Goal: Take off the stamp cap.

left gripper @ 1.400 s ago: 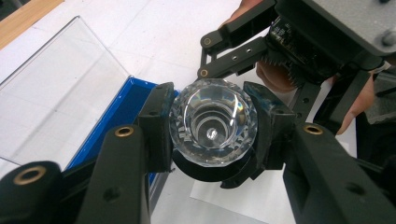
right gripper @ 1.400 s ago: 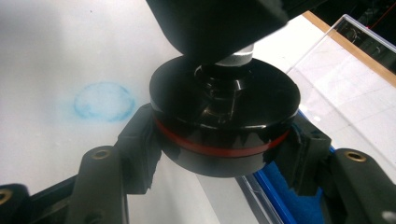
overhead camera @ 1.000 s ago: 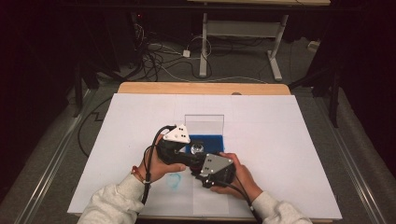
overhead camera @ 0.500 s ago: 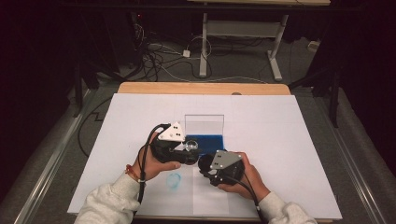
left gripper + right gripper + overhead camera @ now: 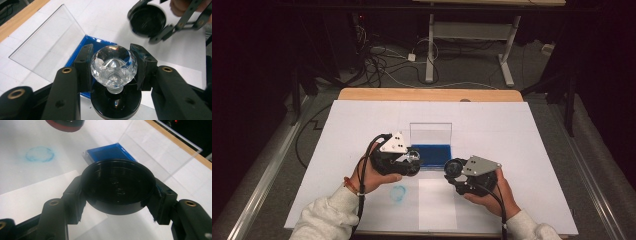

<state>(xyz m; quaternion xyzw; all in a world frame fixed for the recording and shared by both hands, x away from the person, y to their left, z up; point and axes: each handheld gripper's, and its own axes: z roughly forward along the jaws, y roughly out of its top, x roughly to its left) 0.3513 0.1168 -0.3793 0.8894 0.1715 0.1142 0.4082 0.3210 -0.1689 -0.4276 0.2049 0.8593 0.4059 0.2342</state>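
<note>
In the high view we see the left gripper (image 5: 408,161) held at the left edge of the blue ink pad (image 5: 431,154), whose clear lid (image 5: 430,133) stands raised behind it, while the right gripper (image 5: 455,171) is held apart to the right, just past the pad's near right corner. In the left gripper view the two jaws are closed on the faceted crystal knob (image 5: 113,63) of a stamp, their pads pressing its left and right sides; the knob sits on a short neck above the stamp's round black body (image 5: 115,102), and the pad shows beneath and behind it. In the same view we find the right gripper farther off, at upper right, carrying the round black cap (image 5: 148,20). The right gripper view shows its jaws clamped on opposite sides of that cap (image 5: 118,185), the hollow side turned toward the camera, above the white table sheet (image 5: 32,185). On the sheet we note a faint blue ring-shaped print (image 5: 398,192), near the left hand (image 5: 373,174), and a paler rectangular sheet of paper (image 5: 437,202) between the two forearms.
</note>
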